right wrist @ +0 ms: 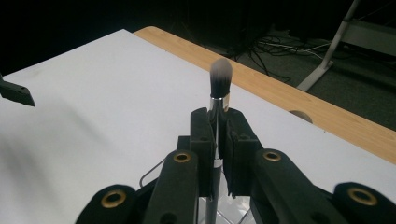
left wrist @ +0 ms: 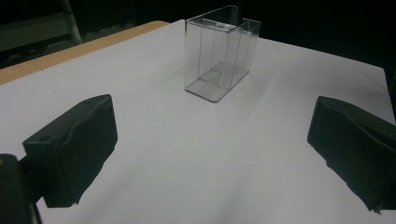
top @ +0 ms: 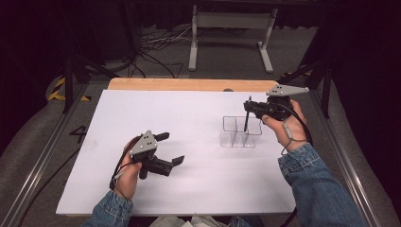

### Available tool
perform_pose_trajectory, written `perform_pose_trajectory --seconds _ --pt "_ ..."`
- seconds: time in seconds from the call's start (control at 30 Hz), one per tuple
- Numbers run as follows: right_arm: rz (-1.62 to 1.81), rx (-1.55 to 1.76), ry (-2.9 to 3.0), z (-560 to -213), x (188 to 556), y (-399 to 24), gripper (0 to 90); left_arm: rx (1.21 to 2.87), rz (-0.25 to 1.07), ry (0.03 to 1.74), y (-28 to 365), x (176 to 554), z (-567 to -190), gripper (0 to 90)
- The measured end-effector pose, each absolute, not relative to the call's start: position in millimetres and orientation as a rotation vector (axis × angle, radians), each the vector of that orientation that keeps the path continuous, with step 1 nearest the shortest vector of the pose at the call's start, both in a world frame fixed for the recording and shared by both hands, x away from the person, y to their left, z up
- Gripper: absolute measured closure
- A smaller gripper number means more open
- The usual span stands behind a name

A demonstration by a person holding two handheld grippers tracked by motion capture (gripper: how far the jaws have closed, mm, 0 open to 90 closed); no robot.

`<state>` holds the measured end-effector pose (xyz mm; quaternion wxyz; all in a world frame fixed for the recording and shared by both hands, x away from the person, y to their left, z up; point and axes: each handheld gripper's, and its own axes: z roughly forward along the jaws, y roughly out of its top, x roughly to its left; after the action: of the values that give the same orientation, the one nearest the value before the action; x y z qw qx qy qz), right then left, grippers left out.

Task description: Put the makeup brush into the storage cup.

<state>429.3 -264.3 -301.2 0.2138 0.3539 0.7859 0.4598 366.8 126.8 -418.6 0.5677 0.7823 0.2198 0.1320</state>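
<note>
A clear plastic box [top: 241, 132] with several compartments stands on the right half of the white board [top: 142, 113]. My right gripper [top: 249, 105] hovers just above it, shut on a makeup brush [top: 246, 120] held upright. The dark handle hangs down into the box, apparently its middle compartment. In the right gripper view the jaws [right wrist: 215, 116] pinch the thin handle, with the grey bristles [right wrist: 220, 72] sticking up past them. My left gripper [top: 172, 148] rests low at the board's front left, open and holding nothing. Its view looks between wide jaws [left wrist: 210, 149] toward the box [left wrist: 219, 56].
The white board lies on a wooden table whose bare strip [top: 189, 84] shows along the far edge. Beyond it are a metal stand [top: 231, 38] and cables [top: 161, 42] on the floor. Black frame rails [top: 42, 156] run along both sides.
</note>
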Motion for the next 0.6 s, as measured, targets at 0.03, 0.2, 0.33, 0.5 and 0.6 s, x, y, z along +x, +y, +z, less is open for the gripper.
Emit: perform_pose_trajectory --seconds 0.03,0.2,0.33,0.5,0.6 --pt "1.274 0.982 2.184 -301.8 430.0 -264.7 84.5 1.836 0.310 0.518 126.6 366.6 -418.6 2.5" --pt "1.266 1.003 2.189 -305.2 431.9 -264.9 84.5 1.837 0.315 0.522 127.2 366.6 -418.4 2.3" --pt "1.254 1.008 2.197 -307.8 433.4 -264.4 84.5 1.831 0.313 0.526 127.2 366.6 -418.5 2.2" --pt "1.250 1.017 2.197 -310.8 435.6 -266.8 84.5 1.828 0.314 0.526 127.4 366.3 -418.4 2.2" --pt "1.251 1.026 2.199 -313.7 436.3 -267.2 84.5 1.829 0.316 0.527 127.9 366.6 -418.3 2.2"
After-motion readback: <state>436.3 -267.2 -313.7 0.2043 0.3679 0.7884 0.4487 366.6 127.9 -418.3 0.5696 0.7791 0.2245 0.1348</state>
